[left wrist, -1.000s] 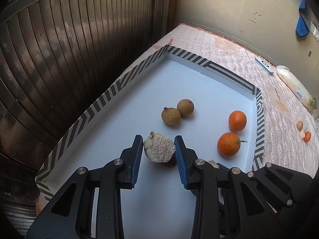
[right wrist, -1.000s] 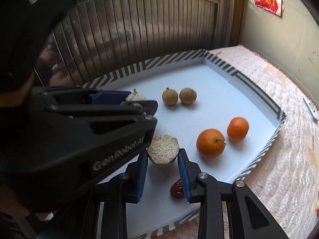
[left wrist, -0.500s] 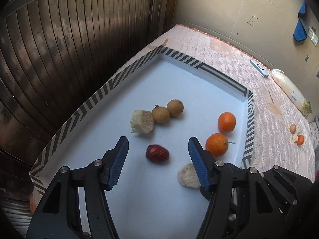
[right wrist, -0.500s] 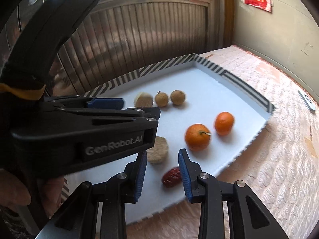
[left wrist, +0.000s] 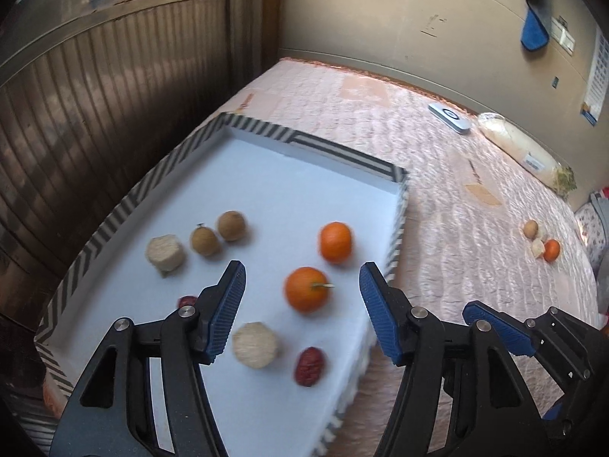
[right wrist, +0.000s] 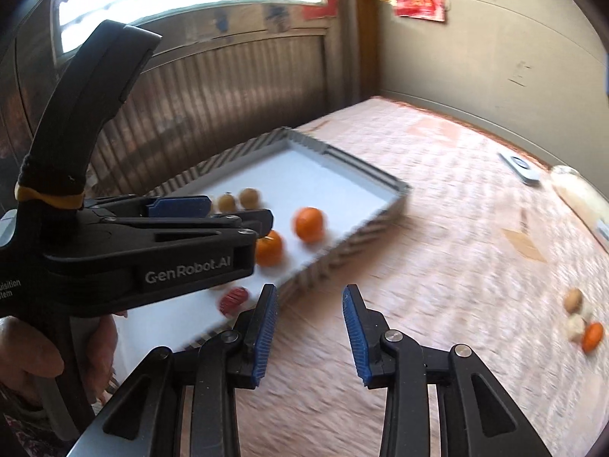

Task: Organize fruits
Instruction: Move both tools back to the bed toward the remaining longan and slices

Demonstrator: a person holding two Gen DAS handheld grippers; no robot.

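Two grippers empty: left gripper [left wrist: 300, 304] jaws apart over the tray [left wrist: 342, 156], right gripper [right wrist: 309, 329] opening above the bedspread [right wrist: 437, 228]. Nearest fruit: date [left wrist: 310, 366], then oranges [left wrist: 306, 294], brown fruits [left wrist: 205, 240] farthest.

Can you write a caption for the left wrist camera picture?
Open left gripper hovers empty over a white tray holding two oranges.
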